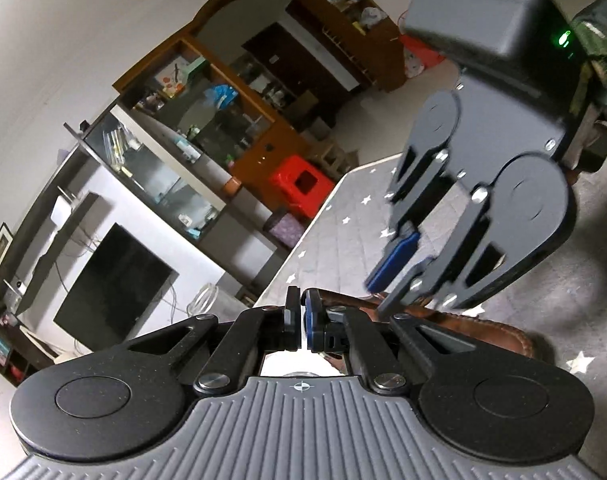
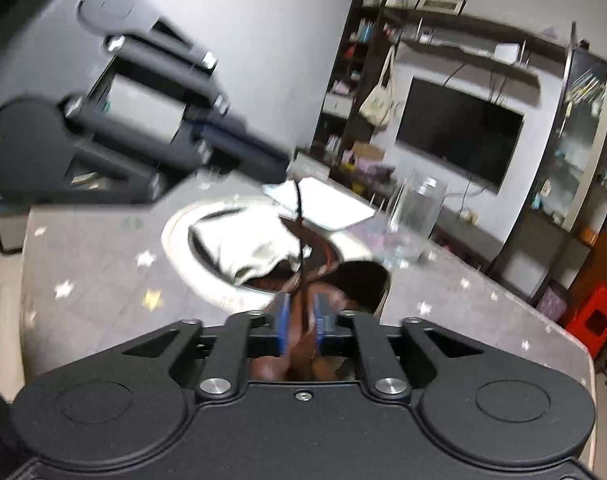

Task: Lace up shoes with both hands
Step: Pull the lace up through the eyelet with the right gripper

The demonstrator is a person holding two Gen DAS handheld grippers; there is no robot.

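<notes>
A brown leather shoe (image 1: 483,332) lies on the star-patterned grey table, just beyond my left gripper (image 1: 302,320), whose jaws are pressed together. In the right wrist view the left gripper (image 2: 281,160) hangs blurred at the upper left, and a thin dark shoelace (image 2: 299,220) runs taut from its tips down to the shoe (image 2: 303,344). My right gripper (image 2: 301,320) hovers right over the shoe with its blue pads (image 2: 283,320) slightly apart. The lace's lower end passes between them without being pinched. From the left wrist view the right gripper (image 1: 399,280) points down at the shoe.
A white round rim (image 2: 175,240) holding a pale cloth (image 2: 243,248) sits behind the shoe. A clear glass jar (image 2: 415,216) and a flat white tray (image 2: 335,208) stand farther back. The table edge (image 1: 303,240) drops off toward a red stool (image 1: 299,184) and shelving.
</notes>
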